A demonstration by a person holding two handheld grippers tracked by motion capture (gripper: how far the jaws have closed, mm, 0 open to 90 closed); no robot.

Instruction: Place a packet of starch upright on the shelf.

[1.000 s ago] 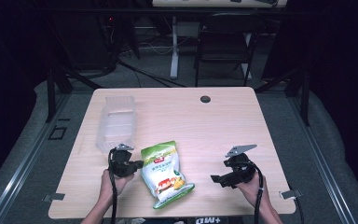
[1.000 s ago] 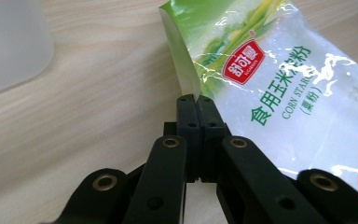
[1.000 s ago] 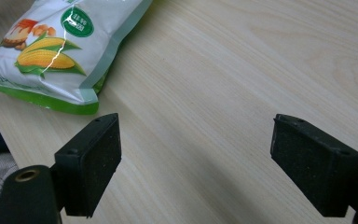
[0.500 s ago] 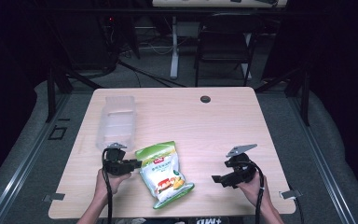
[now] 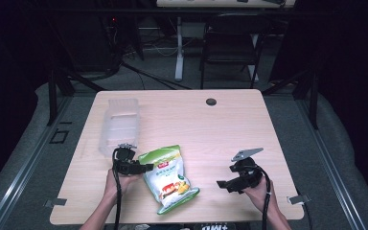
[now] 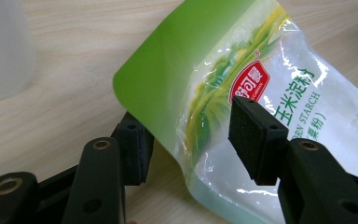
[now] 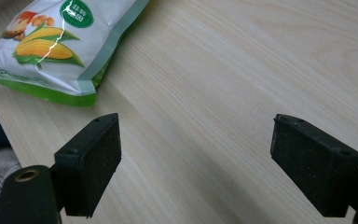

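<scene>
A green and white corn starch bag (image 5: 170, 177) lies flat on the wooden table (image 5: 220, 134), near its front edge. My left gripper (image 5: 146, 166) sits at the bag's upper left corner, pointing right. In the left gripper view the bag (image 6: 242, 70) has its green corner between the jaws of my left gripper (image 6: 196, 140). The jaws have just been opening and the pads stand apart from the film. My right gripper (image 5: 222, 184) rests low to the right of the bag. Its jaws (image 7: 196, 163) are wide open over bare wood, with the bag (image 7: 51, 42) off to one side.
A clear plastic container (image 5: 120, 127) stands behind the left gripper and appears as a blur (image 6: 0, 46) in the left gripper view. A black round grommet (image 5: 211, 101) sits at the table's far edge. A dark chair (image 5: 230, 48) stands beyond the table.
My left gripper has edged right onto the bag's corner and its jaws have spread. The right gripper and the bag have stayed put.
</scene>
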